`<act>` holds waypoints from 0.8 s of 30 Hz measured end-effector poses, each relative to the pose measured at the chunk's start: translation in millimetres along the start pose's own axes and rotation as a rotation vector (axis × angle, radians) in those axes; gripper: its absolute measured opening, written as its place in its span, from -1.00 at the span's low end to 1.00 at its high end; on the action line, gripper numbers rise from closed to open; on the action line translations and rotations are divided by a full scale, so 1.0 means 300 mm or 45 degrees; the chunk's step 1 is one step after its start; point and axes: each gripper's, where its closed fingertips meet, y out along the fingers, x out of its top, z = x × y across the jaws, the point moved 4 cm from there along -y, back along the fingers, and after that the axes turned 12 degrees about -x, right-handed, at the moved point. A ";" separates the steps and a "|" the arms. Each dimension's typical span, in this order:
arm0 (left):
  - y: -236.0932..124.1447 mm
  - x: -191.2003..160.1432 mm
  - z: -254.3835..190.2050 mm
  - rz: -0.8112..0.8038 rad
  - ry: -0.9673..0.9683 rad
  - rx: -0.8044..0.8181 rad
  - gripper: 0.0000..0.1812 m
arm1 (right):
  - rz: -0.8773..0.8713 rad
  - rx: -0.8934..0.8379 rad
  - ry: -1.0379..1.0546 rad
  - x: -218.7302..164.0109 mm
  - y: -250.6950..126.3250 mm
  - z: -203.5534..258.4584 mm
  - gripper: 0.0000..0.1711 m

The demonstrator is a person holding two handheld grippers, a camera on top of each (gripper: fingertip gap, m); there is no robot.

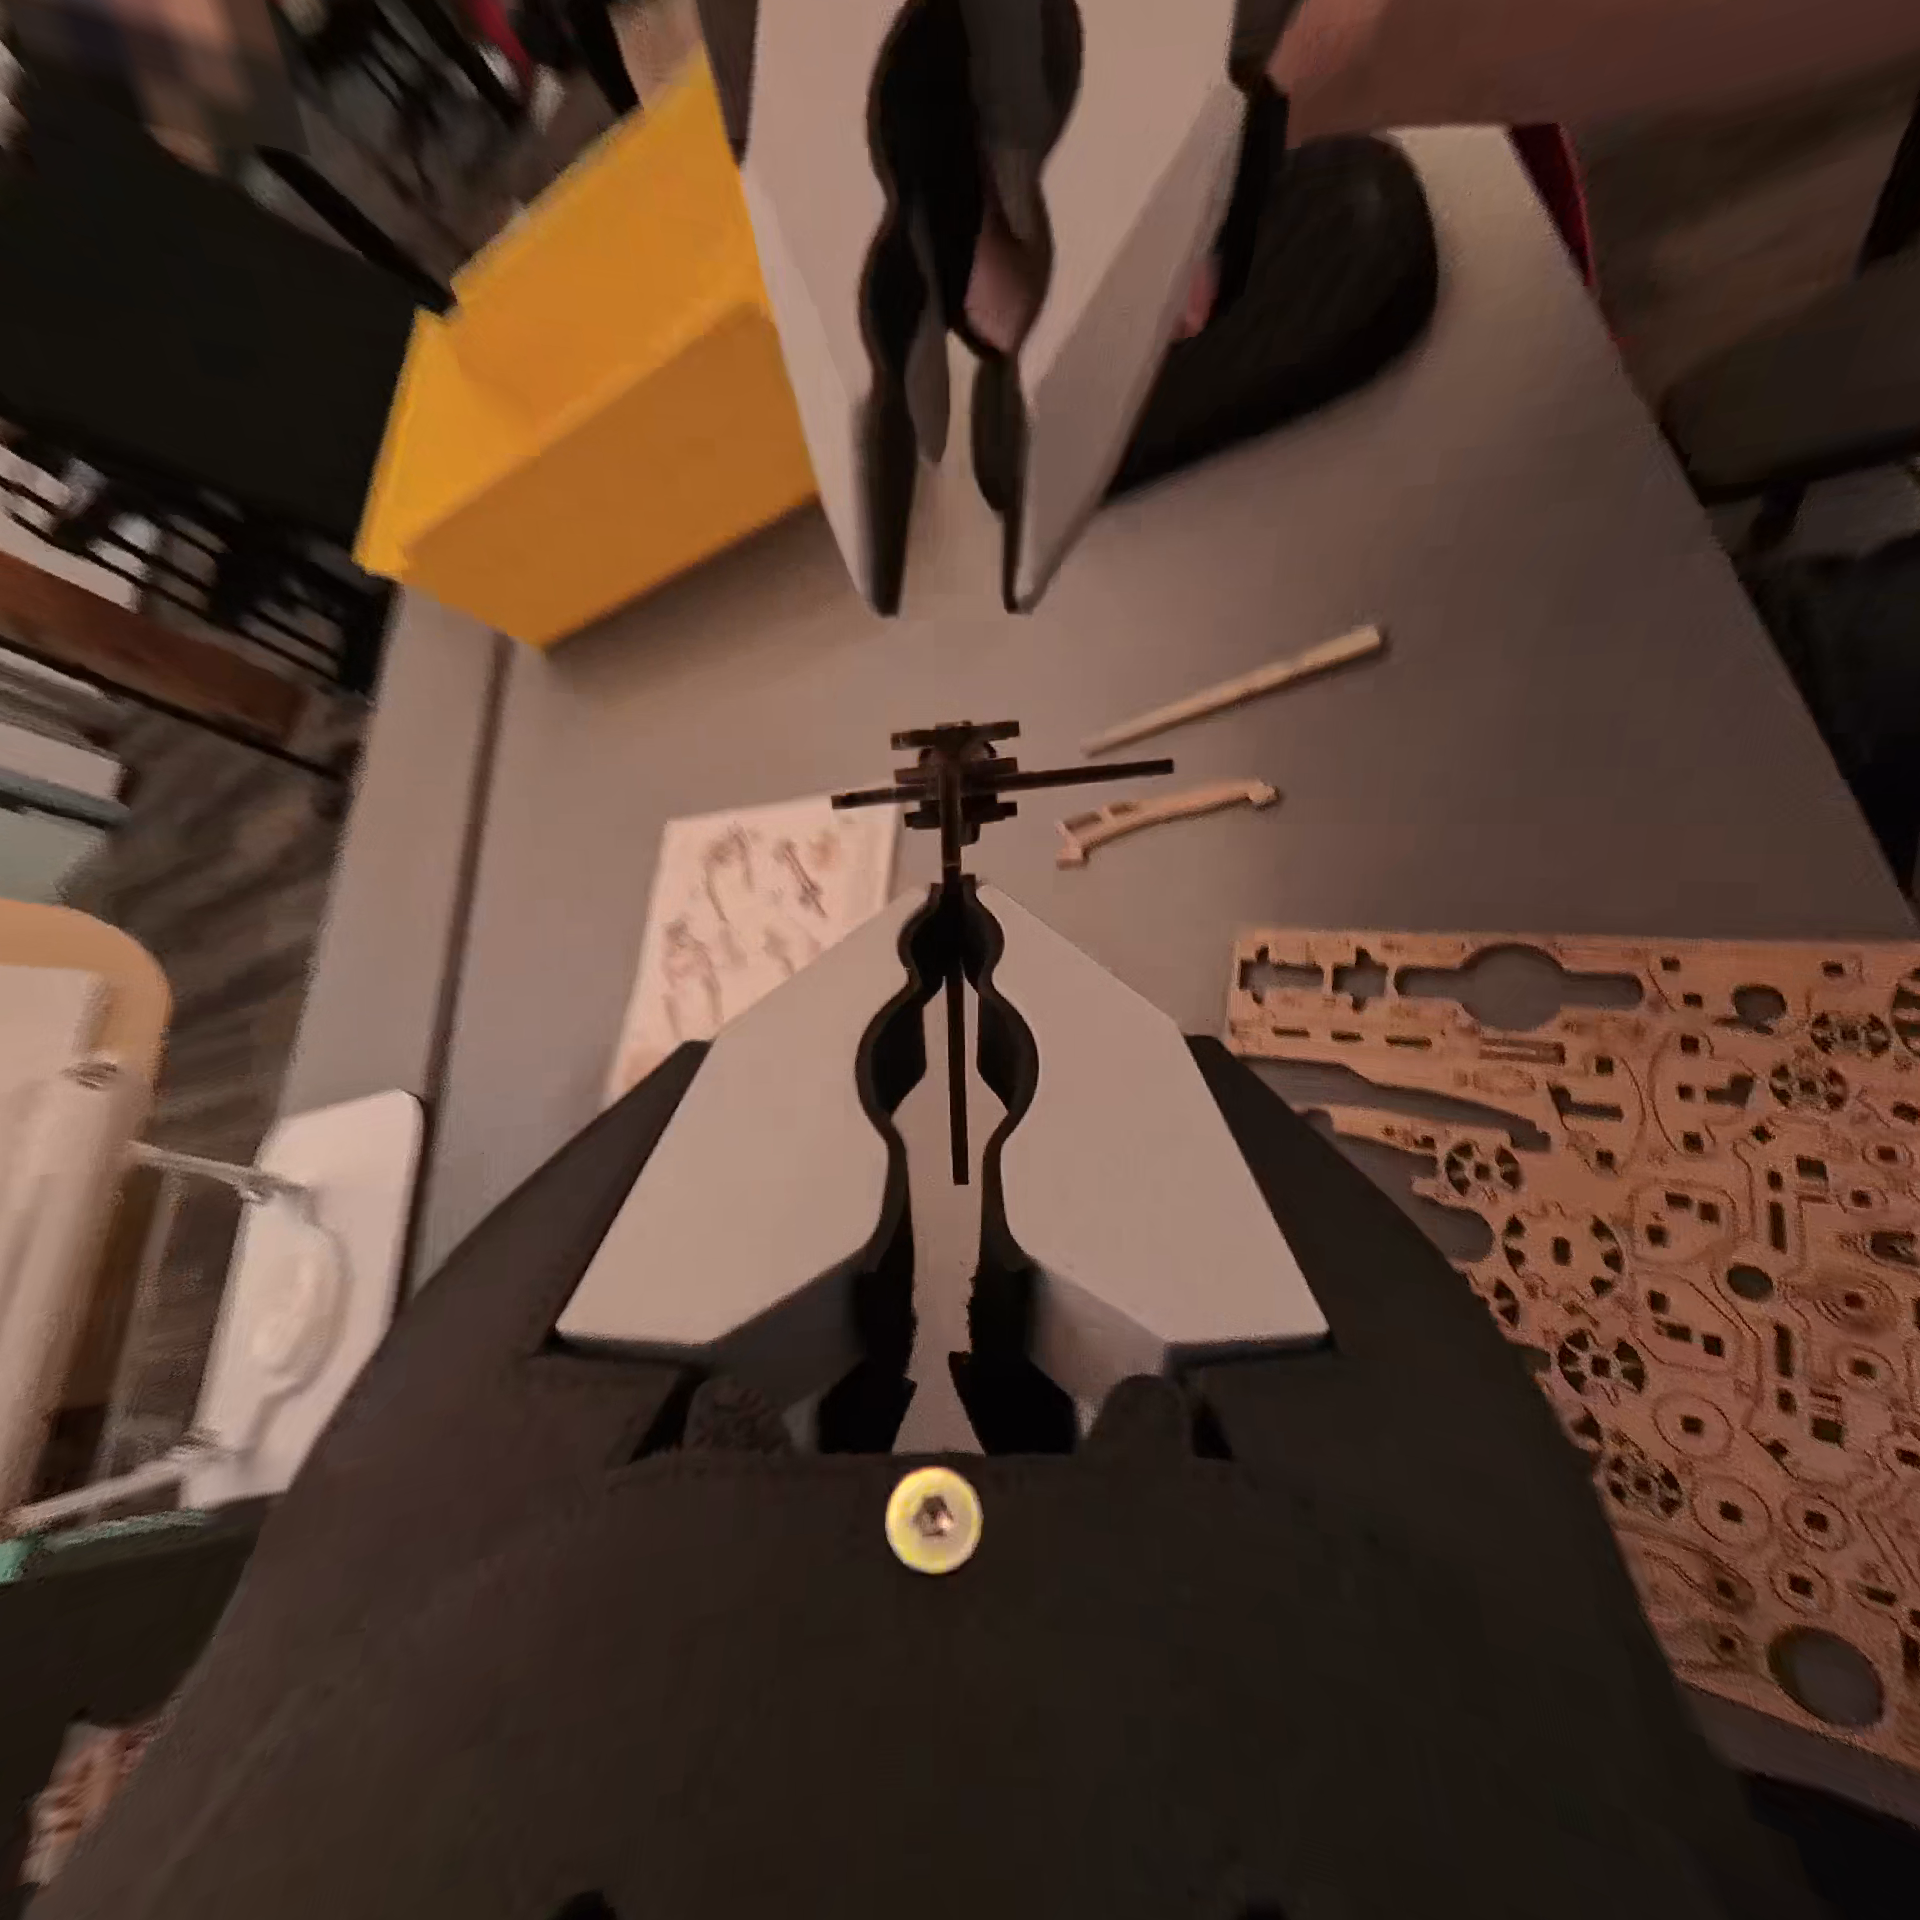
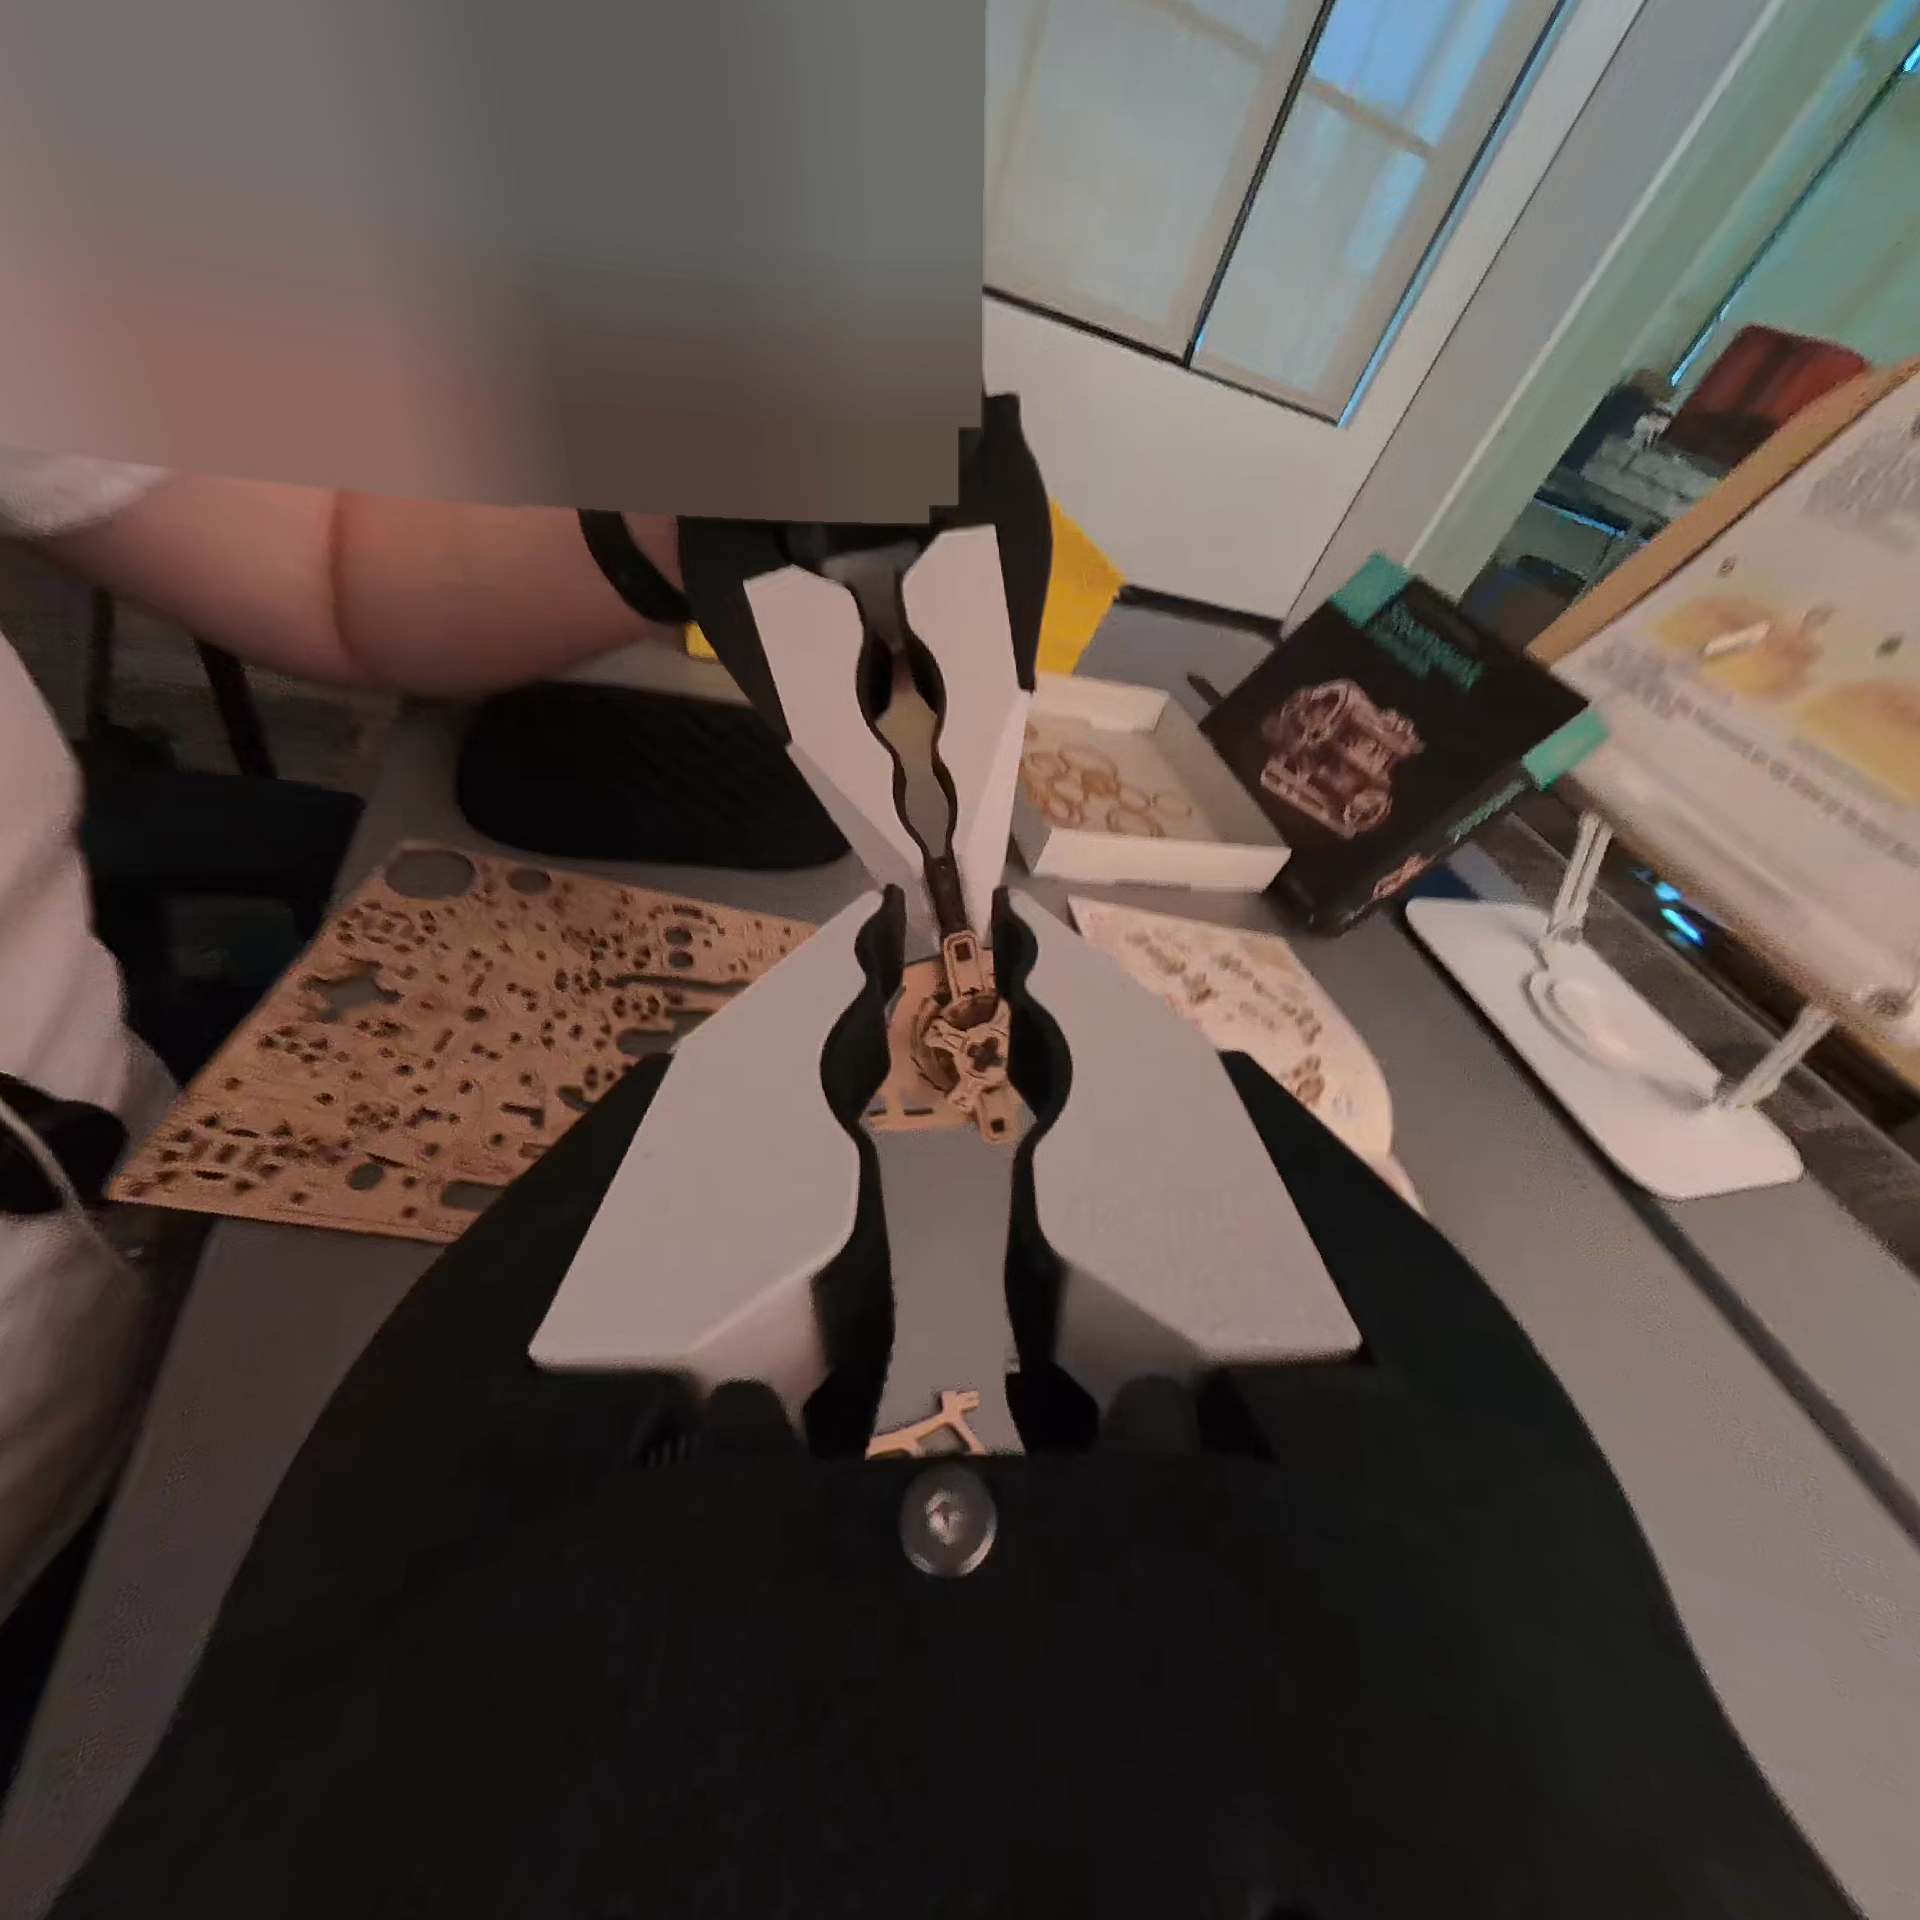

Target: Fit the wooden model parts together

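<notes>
My left gripper (image 1: 951,888) is shut on a thin wooden strip seen edge-on, with a small wooden model assembly (image 1: 951,779) of crossed slotted parts at its far end. In the right wrist view the left gripper (image 2: 940,868) points toward me and holds the assembly (image 2: 966,1039) between my right gripper's fingers. My right gripper (image 2: 948,899) is open, its fingers on either side of the assembly with a gap. In the left wrist view the right gripper (image 1: 945,605) hangs just beyond the assembly, tips slightly apart.
On the grey table (image 1: 1455,727) lie a punched-out wooden sheet (image 1: 1610,1195), two loose wooden parts (image 1: 1236,691) and an instruction sheet (image 1: 758,925). A yellow bin (image 1: 582,416), black pad (image 2: 644,779), white tray of rings (image 2: 1122,810), black box (image 2: 1382,748) and white stand (image 2: 1621,1039) surround it. The gap from one gripper's tips to the other's is roughly 4 cm.
</notes>
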 end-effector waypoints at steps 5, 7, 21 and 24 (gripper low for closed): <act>0.068 -0.162 -0.034 0.128 -0.160 -0.155 -1.00 | 0.041 0.093 0.063 -0.152 0.118 0.041 -0.85; 0.070 -0.185 -0.039 0.104 -0.232 -0.202 -1.00 | 0.073 0.178 0.087 -0.187 0.158 0.049 -0.86; 0.108 -0.296 -0.078 0.134 -0.319 -0.277 -1.00 | 0.219 0.388 0.178 -0.315 0.253 0.086 -0.92; 0.117 -0.298 -0.087 0.123 -0.318 -0.291 -1.00 | 0.243 0.407 0.173 -0.330 0.252 0.099 -0.91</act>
